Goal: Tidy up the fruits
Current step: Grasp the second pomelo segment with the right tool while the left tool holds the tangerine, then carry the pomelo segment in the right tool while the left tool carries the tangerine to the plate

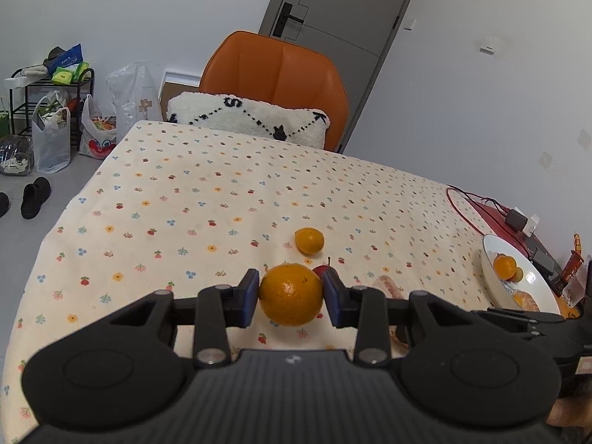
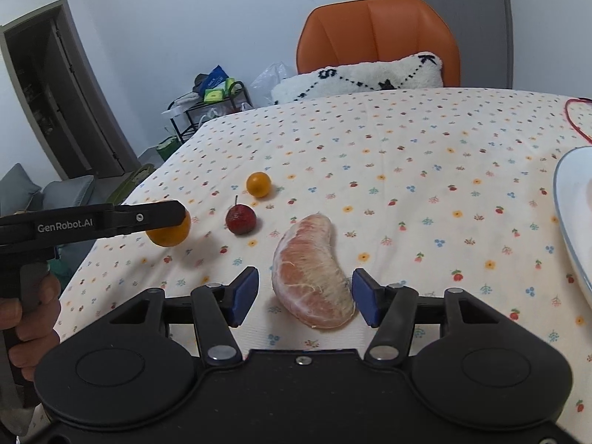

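My left gripper (image 1: 291,293) is shut on a large orange (image 1: 291,294), held just above the flowered tablecloth; the orange also shows in the right wrist view (image 2: 168,233). A small orange (image 1: 309,240) lies beyond it, and a small red fruit (image 1: 320,269) peeks out behind the held one. My right gripper (image 2: 303,298) is open, its blue pads on either side of a peeled pomelo segment (image 2: 312,275) lying on the cloth. The red fruit (image 2: 241,219) and small orange (image 2: 258,184) lie to its far left. A white plate (image 1: 492,277) at right holds oranges.
The plate rim (image 2: 562,199) is at the right edge. An orange chair (image 1: 275,74) with a white cushion (image 1: 248,116) stands at the table's far side. Red cables and chargers (image 1: 518,218) lie at far right. Bags and a rack (image 1: 51,122) stand on the floor at left.
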A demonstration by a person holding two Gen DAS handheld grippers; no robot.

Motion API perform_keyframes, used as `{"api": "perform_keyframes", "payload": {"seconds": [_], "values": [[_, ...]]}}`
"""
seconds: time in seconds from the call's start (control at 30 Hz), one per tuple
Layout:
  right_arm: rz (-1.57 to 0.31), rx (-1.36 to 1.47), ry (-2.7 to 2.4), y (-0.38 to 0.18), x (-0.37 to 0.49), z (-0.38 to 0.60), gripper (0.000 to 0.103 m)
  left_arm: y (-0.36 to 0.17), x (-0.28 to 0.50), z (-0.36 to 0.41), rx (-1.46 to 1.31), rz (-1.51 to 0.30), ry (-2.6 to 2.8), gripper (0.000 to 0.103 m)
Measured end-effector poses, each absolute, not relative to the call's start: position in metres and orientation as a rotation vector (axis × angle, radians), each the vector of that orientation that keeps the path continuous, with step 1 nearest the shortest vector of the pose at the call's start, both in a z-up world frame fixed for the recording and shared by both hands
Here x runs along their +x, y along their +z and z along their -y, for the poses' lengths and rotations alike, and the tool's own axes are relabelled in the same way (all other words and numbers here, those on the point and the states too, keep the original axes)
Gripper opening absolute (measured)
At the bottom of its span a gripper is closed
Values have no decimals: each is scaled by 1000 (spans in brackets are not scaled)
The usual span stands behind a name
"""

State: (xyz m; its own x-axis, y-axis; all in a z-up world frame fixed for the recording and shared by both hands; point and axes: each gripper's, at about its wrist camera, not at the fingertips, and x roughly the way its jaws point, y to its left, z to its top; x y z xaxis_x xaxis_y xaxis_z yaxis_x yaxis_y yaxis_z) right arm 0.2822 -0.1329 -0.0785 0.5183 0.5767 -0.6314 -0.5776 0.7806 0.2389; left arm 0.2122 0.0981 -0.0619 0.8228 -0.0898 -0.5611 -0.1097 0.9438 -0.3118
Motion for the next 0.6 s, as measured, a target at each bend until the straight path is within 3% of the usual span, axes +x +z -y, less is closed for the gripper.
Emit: {"api": "perform_keyframes", "payload": {"seconds": [0.27, 0.33, 0.4, 0.6], "values": [[-701, -52, 714, -85, 290, 119, 57, -61, 211, -101, -339, -611, 23, 36], [-694, -69, 713, -85, 291, 116, 53, -59, 211, -101, -339, -609, 24, 36], [-679, -105, 692, -85, 288, 116, 40, -57, 210, -99, -334, -604, 23, 36], [-668, -110, 700, -82, 277, 124, 38, -49, 207, -87, -318, -593, 8, 36]]}}
